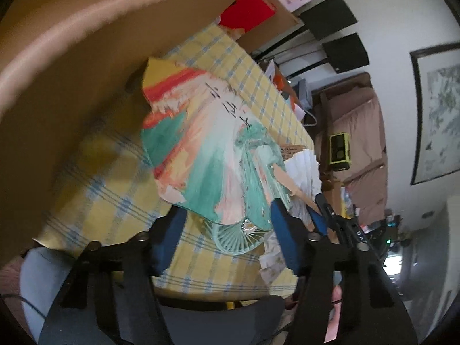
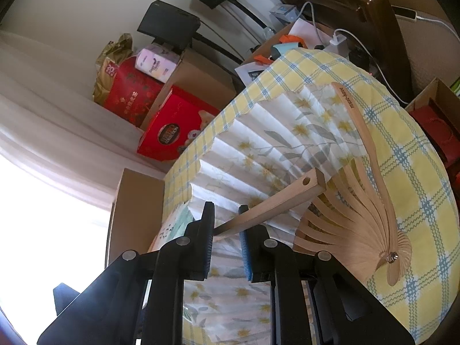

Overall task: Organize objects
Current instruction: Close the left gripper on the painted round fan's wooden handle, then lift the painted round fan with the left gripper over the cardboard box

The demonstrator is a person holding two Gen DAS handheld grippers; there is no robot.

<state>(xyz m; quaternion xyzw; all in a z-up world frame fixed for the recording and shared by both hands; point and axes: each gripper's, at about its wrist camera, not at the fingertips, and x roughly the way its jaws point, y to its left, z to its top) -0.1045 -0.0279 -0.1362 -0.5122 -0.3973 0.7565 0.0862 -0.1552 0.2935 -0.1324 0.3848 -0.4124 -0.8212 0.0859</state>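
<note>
Pale wooden-ribbed folding fan (image 2: 290,155): pleated matt paper leaf, smooth bare wood, small metal rivet. Teal-ribbed painted fan (image 1: 207,149): matt paper. Yellow-and-blue checked tablecloth (image 2: 408,189): woven cloth. Brown cardboard box (image 1: 86,43): matt.

The left hand-held gripper (image 1: 227,230) hangs with jaws spread wide over the worktop (image 1: 120,201); the right hand-held gripper (image 2: 227,227), jaws narrowed, pinches a wooden fan guard (image 2: 267,204).

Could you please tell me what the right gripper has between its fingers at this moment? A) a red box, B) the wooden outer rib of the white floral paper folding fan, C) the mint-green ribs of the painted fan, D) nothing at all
B: in the right wrist view, the right gripper closes around the wooden outer rib of the white floral paper folding fan spread on the yellow checked tablecloth.
</note>
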